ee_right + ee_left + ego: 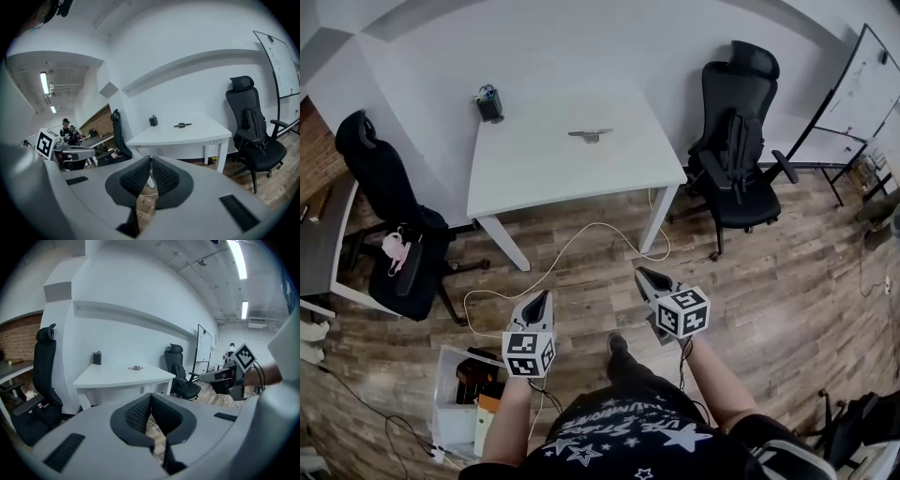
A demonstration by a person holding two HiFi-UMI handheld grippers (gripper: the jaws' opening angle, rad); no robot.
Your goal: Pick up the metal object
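No brand or label can be read: the only markings are the black-and-white square patterns on each claw's cube, and the pale lettering among stars on the person's dark shirt point(619, 427) is too small to make out. The metal object point(590, 135) is a small, slim grey piece with a thicker middle. It lies flat on the white bench point(572, 178), toward its far edge and about midway between its sides, well apart from the dark container point(489, 104) at the far left corner. The left claw point(539, 302) and right claw point(649, 278), each pressed together with nothing between its jaws, hang over the wood floor point(769, 244) short of the bench's near edge.
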